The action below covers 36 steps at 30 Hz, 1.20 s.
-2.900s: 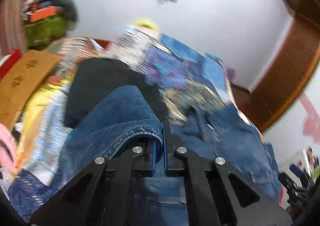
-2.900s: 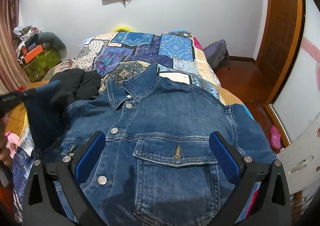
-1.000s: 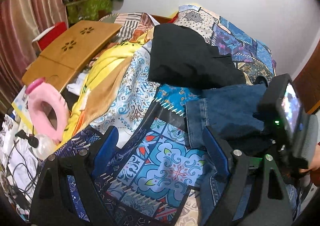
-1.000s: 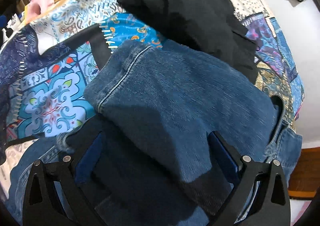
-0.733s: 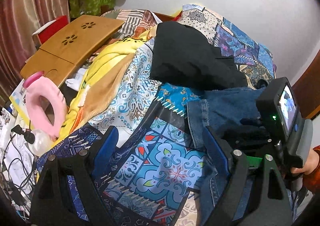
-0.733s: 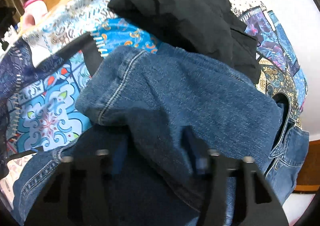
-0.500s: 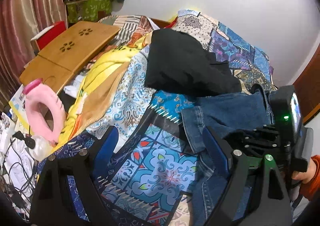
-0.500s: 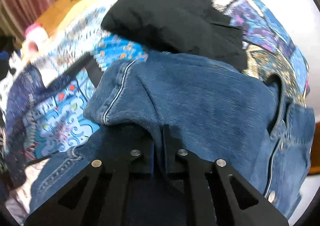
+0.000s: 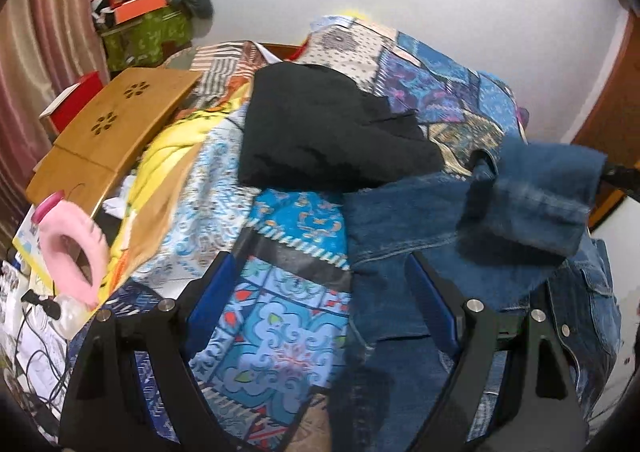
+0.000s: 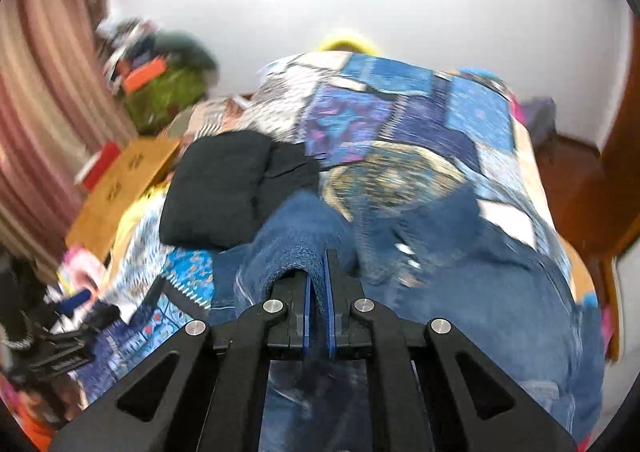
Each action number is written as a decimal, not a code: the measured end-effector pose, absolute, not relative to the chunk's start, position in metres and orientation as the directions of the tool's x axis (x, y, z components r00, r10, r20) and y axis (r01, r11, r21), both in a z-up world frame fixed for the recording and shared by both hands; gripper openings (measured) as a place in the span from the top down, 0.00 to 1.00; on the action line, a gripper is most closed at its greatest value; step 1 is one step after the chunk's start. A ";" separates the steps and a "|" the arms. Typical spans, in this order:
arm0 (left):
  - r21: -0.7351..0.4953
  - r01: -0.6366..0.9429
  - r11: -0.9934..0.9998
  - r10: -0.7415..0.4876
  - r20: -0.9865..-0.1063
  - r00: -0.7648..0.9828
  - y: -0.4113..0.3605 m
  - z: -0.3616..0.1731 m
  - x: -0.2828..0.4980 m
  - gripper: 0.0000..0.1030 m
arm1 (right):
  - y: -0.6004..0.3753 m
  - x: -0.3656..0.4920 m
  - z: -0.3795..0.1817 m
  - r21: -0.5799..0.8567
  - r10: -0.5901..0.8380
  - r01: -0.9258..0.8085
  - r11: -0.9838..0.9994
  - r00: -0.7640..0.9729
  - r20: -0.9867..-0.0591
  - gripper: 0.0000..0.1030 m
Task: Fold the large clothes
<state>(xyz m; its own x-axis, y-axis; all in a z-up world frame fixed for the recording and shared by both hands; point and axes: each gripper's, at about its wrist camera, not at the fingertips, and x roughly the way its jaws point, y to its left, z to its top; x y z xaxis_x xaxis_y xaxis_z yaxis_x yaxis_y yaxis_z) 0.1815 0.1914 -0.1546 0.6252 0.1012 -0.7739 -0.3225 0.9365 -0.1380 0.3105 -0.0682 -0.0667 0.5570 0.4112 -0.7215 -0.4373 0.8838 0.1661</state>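
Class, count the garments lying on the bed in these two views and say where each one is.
2. The denim jacket lies on the near right, its sleeve pinched by the right gripper. The black garment lies behind it. Others may be hidden.

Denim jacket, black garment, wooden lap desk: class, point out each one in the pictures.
Denim jacket (image 9: 404, 219), left wrist view, on its flat body panel.
Black garment (image 9: 320, 131), left wrist view, on its middle.
Wooden lap desk (image 9: 108, 123), left wrist view, on its top.
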 end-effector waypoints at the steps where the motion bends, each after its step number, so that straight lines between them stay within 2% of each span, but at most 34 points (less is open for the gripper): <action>1: -0.135 -0.308 0.942 0.092 -0.779 0.620 0.186 -0.157 0.185 0.17 | -0.083 0.309 -0.068 0.188 0.411 -0.413 0.891 0.558 -0.721 0.95; 9: -0.125 -0.237 0.963 0.020 -0.847 0.531 0.149 -0.194 0.214 0.17 | -0.187 0.299 -0.092 0.251 0.316 -0.192 0.949 0.573 -0.756 0.95; 10: -0.122 -0.229 0.966 0.015 -0.855 0.518 0.145 -0.198 0.217 0.17 | -0.193 0.297 -0.098 0.216 0.281 -0.181 0.959 0.568 -0.774 0.95; 13: -0.104 -0.203 0.974 0.008 -0.875 0.484 0.133 -0.210 0.223 0.17 | -0.192 0.291 -0.103 0.129 0.234 -0.224 0.966 0.547 -0.804 0.95; 18: -0.083 -0.171 0.982 0.011 -0.875 0.485 0.118 -0.210 0.225 0.17 | -0.161 0.283 -0.097 0.061 0.274 -0.378 0.924 0.541 -0.796 0.94; 19: -0.079 -0.166 0.983 0.013 -0.873 0.488 0.115 -0.208 0.225 0.17 | -0.152 0.284 -0.096 0.056 0.289 -0.408 0.911 0.534 -0.795 0.90; 21: -0.073 -0.154 0.985 0.013 -0.868 0.497 0.112 -0.205 0.226 0.17 | -0.135 0.285 -0.098 0.052 0.315 -0.463 0.885 0.513 -0.798 0.74; 23: -0.063 -0.144 0.988 0.018 -0.863 0.505 0.110 -0.202 0.225 0.17 | -0.120 0.285 -0.102 0.059 0.349 -0.512 0.857 0.492 -0.797 0.48; 25: -0.054 -0.139 0.989 0.024 -0.861 0.509 0.110 -0.200 0.225 0.17 | -0.093 0.285 -0.107 0.044 0.373 -0.575 0.817 0.467 -0.802 0.44; 29: -0.066 -0.143 0.987 0.015 -0.862 0.507 0.116 -0.203 0.224 0.17 | -0.054 0.288 -0.129 -0.012 0.346 -0.660 0.751 0.409 -0.844 0.44; 33: -0.091 -0.162 0.983 0.001 -0.869 0.495 0.123 -0.210 0.226 0.17 | -0.025 0.301 -0.168 -0.054 0.253 -0.697 0.715 0.330 -0.909 0.44; 36: -0.096 -0.174 0.980 0.001 -0.873 0.488 0.128 -0.215 0.228 0.17 | -0.016 0.303 -0.186 -0.137 0.188 -0.715 0.686 0.356 -0.916 0.40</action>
